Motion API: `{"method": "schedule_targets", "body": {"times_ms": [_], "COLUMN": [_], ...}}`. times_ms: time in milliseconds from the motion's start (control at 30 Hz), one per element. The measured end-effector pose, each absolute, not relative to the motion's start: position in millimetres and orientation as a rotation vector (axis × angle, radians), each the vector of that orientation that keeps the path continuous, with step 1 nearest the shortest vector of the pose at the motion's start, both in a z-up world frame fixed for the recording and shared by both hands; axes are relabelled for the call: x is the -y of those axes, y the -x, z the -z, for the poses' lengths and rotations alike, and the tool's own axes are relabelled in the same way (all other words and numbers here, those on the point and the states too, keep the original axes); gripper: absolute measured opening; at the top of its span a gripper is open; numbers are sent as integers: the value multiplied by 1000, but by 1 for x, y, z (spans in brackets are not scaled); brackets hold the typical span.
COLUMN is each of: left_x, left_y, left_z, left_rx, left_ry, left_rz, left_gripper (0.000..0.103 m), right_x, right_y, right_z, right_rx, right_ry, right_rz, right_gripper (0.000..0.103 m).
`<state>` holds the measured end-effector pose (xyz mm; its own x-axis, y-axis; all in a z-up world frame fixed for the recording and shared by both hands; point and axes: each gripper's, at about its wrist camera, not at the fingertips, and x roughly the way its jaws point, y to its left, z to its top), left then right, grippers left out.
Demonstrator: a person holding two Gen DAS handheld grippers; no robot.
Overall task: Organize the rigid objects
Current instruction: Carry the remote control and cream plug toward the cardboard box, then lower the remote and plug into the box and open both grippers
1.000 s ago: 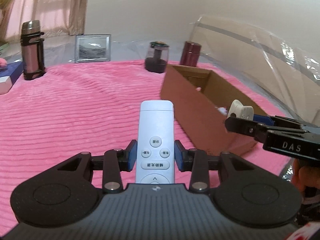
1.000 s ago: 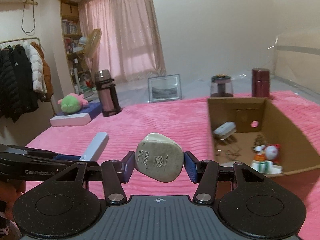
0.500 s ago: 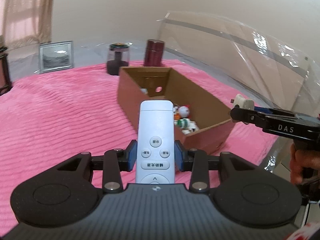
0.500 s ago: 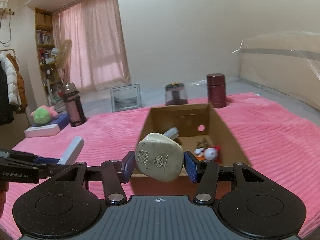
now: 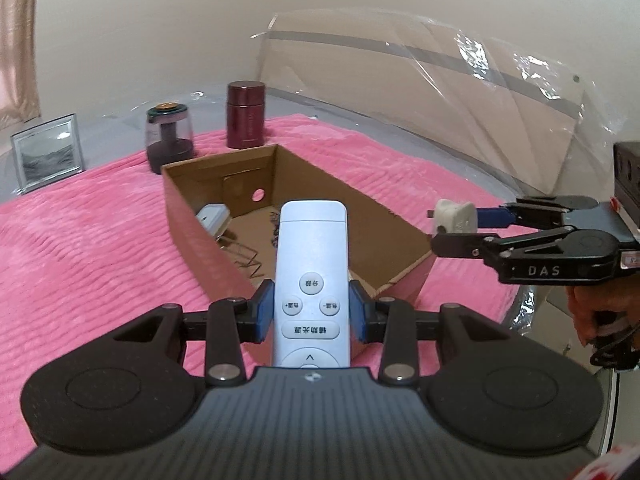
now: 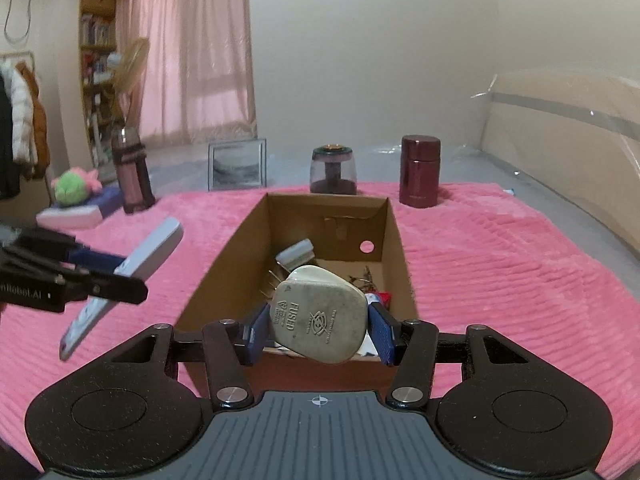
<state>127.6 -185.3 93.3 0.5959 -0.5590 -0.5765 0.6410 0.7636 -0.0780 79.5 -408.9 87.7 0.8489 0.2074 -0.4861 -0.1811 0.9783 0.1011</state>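
Two grippers loaded, left gripper clamps white remote, right gripper clamps beige fused plug, both above open cardboard box on pink blanket

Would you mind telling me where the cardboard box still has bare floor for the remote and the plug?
The open cardboard box has bare floor along its right wall, below the round hole. The left and near parts are crowded: a white adapter, wire clips and small red and white items. Outside, the pink ribbed blanket right of the box is bare.
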Motion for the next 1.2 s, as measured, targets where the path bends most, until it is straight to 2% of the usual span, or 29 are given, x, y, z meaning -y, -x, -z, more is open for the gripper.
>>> {"method": "schedule_targets", "body": {"times_ms": [800,1200], "left_x": [243,283], "left_y": [-207,-279], "left_z": [-99,-77], "left_rx": [-655,-749], "left_ry": [-291,-410], "left_rz": [771,760], "left_gripper": [33,33], "right_x": [426,428], "right_y": [-149,-200], "right_z": [-81,-64], "right_rx": [-579,-726], "right_ry": [63,268], "right_rz": [-388,-500], "right_gripper": [49,49]}}
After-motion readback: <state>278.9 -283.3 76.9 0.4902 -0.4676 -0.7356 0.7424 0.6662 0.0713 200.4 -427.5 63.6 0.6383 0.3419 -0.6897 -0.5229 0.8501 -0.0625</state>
